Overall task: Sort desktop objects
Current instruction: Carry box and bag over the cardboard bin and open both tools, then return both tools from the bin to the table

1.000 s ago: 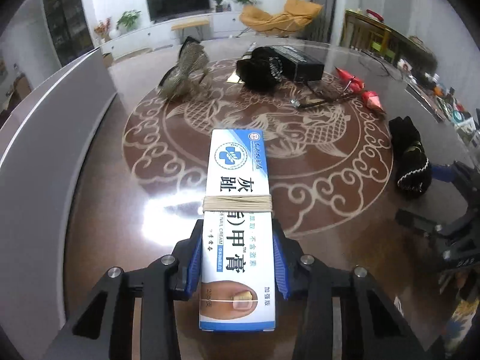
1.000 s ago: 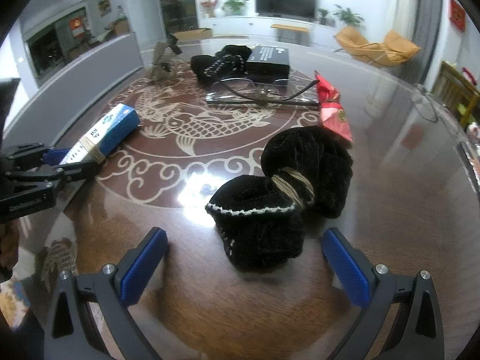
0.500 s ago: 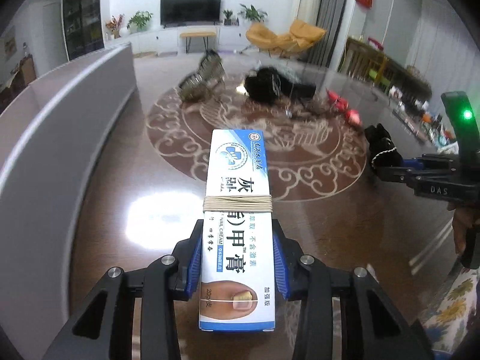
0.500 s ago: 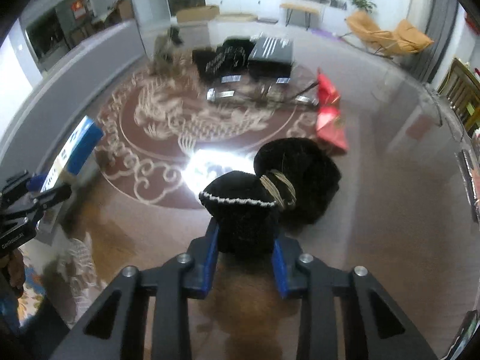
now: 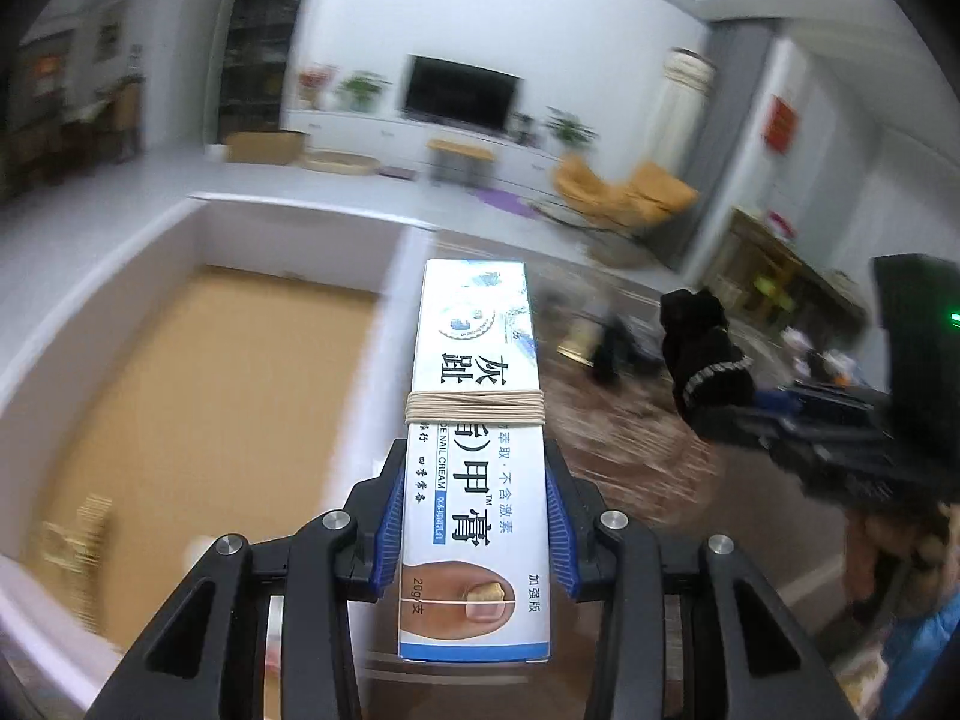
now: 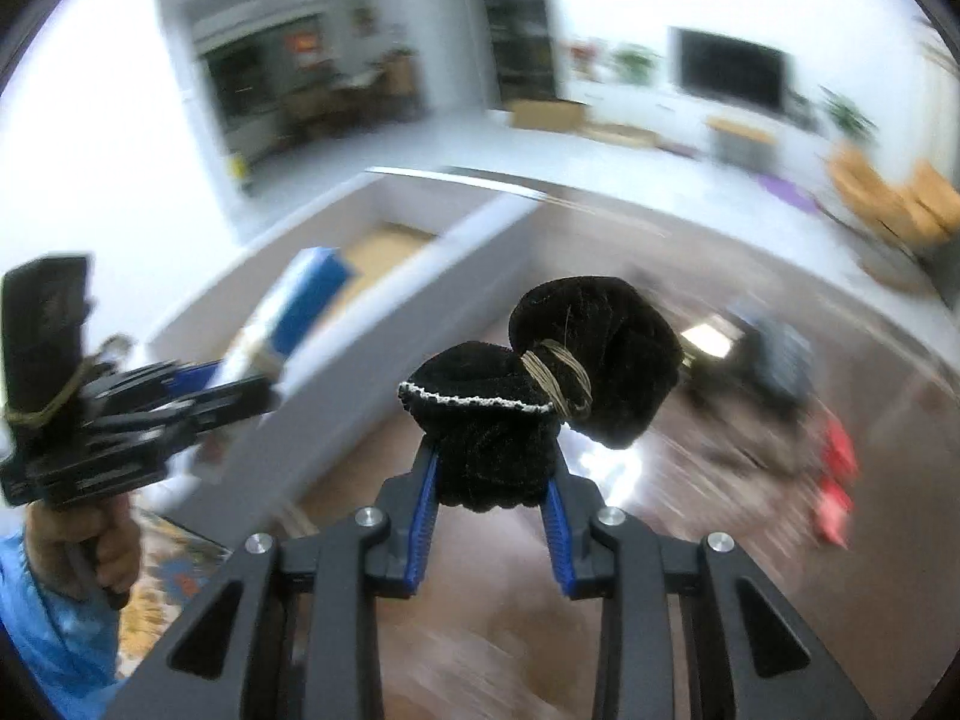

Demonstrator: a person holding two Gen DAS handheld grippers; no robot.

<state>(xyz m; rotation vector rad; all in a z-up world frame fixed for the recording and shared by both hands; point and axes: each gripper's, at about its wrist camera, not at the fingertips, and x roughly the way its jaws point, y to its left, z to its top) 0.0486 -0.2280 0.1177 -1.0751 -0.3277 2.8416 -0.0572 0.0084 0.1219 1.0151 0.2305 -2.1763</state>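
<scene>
My left gripper (image 5: pixel 474 516) is shut on a white and blue nail cream box (image 5: pixel 477 420) with a rubber band round its middle. The box hangs in the air beside the wall of a white storage box (image 5: pixel 198 222) with a tan floor. My right gripper (image 6: pixel 489 498) is shut on a black fabric bundle (image 6: pixel 540 384) tied with a tan band, lifted above the brown table (image 6: pixel 492 648). From the right wrist view the left gripper (image 6: pixel 240 384) shows at the left, with the cream box (image 6: pixel 300 306) near the white storage box (image 6: pixel 336 228). The bundle (image 5: pixel 705 354) also shows in the left wrist view.
Further black items (image 6: pixel 774 360) and red packets (image 6: pixel 834 480) lie blurred on the patterned table at the right. A small tan object (image 5: pixel 72 534) sits inside the white box at its left. A hand in a blue sleeve (image 6: pixel 96 552) holds the left gripper.
The right gripper closed on the black bundle and lifted it off the table. Both grippers rose and swung left toward the white box, whose tan inside has come into view.
</scene>
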